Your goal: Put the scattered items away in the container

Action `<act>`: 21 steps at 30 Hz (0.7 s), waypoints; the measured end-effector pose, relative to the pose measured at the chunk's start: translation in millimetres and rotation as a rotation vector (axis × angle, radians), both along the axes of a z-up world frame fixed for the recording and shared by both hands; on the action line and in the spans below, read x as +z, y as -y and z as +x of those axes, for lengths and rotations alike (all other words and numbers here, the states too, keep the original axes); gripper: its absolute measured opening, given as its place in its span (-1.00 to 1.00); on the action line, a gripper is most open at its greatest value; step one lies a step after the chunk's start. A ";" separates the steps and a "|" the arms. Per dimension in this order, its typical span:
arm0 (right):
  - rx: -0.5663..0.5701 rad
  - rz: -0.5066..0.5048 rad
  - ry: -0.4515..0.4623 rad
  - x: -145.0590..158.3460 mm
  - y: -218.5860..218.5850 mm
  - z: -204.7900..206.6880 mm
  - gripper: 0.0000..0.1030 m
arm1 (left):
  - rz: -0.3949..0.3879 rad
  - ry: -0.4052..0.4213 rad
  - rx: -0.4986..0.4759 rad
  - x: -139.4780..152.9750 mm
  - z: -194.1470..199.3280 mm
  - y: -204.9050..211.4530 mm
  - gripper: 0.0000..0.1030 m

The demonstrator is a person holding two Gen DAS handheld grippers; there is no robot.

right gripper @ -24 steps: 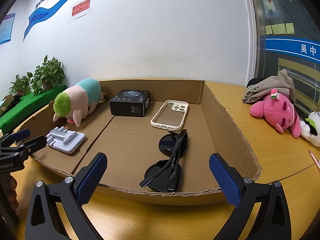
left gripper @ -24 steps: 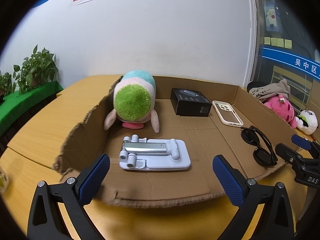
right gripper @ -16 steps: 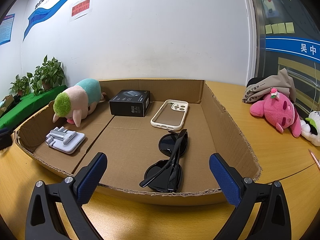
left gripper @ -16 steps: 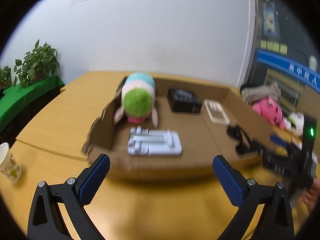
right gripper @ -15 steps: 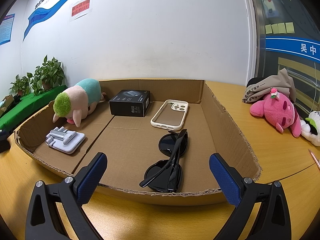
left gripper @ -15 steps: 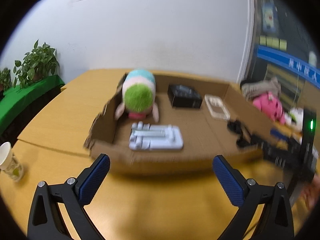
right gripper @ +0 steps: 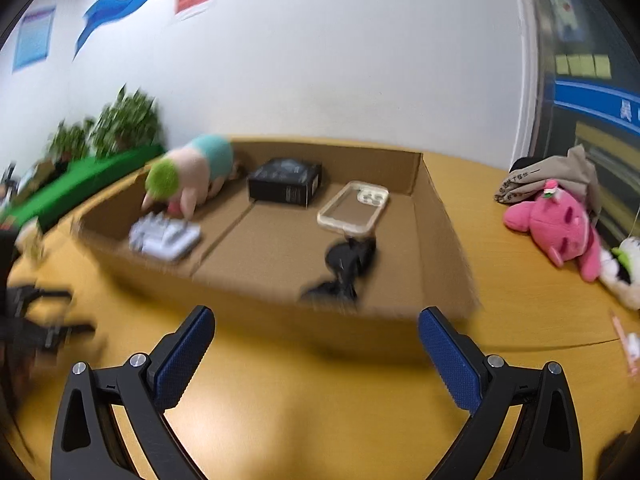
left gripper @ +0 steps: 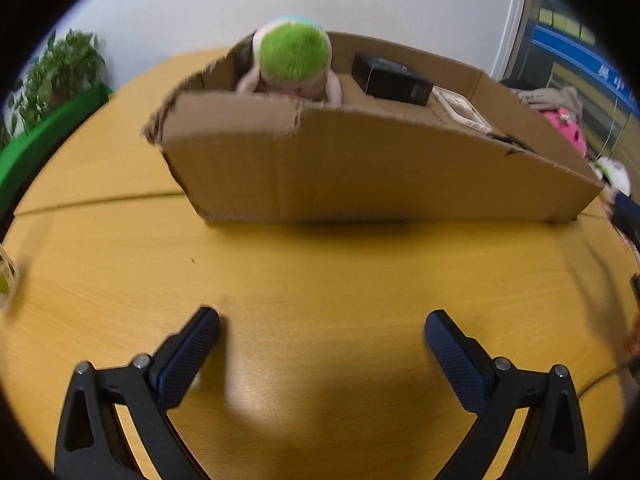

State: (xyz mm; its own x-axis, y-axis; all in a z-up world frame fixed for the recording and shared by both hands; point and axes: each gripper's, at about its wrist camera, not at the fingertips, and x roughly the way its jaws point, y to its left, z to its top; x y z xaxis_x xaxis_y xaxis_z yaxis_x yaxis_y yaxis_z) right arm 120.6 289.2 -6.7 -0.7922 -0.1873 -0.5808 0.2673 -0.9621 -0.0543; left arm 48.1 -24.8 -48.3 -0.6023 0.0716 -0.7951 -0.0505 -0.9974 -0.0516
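Observation:
A shallow cardboard box [right gripper: 440, 216] sits on the wooden table; its front wall [left gripper: 360, 168] fills the left wrist view. Inside lie a green-headed plush [right gripper: 188, 170], a white phone stand [right gripper: 166, 236], a black box [right gripper: 285, 182], a clear phone case [right gripper: 354, 208] and black sunglasses [right gripper: 346, 266]. The plush [left gripper: 294, 56], the black box [left gripper: 392, 80] and the phone case [left gripper: 460, 110] also show over the wall in the left wrist view. My left gripper [left gripper: 322, 344] is open and empty, low over bare table before the box. My right gripper [right gripper: 316, 344] is open and empty, before the box's front wall.
A pink plush [right gripper: 556, 224], a beige cloth [right gripper: 560, 176] and a white plush [right gripper: 624, 268] lie on the table right of the box. Potted plants [right gripper: 120, 124] on a green surface stand at the far left. A cup [left gripper: 6, 280] stands at the table's left edge.
Both grippers have pulled back from the box toward the near table edge. The left one dropped low, so the box wall now hides the stand and the sunglasses. The items stay put.

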 end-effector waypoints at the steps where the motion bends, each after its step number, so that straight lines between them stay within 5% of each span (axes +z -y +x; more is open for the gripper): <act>1: 0.025 0.014 0.048 -7.4 -3.3 6.7 0.99 | -0.037 0.012 -0.015 -2.5 -2.2 -3.9 0.98; 4: 0.043 0.040 0.253 -35.4 -14.4 12.3 0.99 | -0.052 0.019 -0.045 -4.9 -6.5 -7.4 1.00; 7: -0.004 0.025 0.357 -51.5 -26.3 11.9 0.99 | -0.053 0.023 -0.065 -5.3 -7.9 -7.0 1.00; 21: -0.024 0.044 0.309 -51.8 -36.2 0.7 1.00 | -0.051 0.027 -0.109 -1.8 -6.5 -4.6 1.00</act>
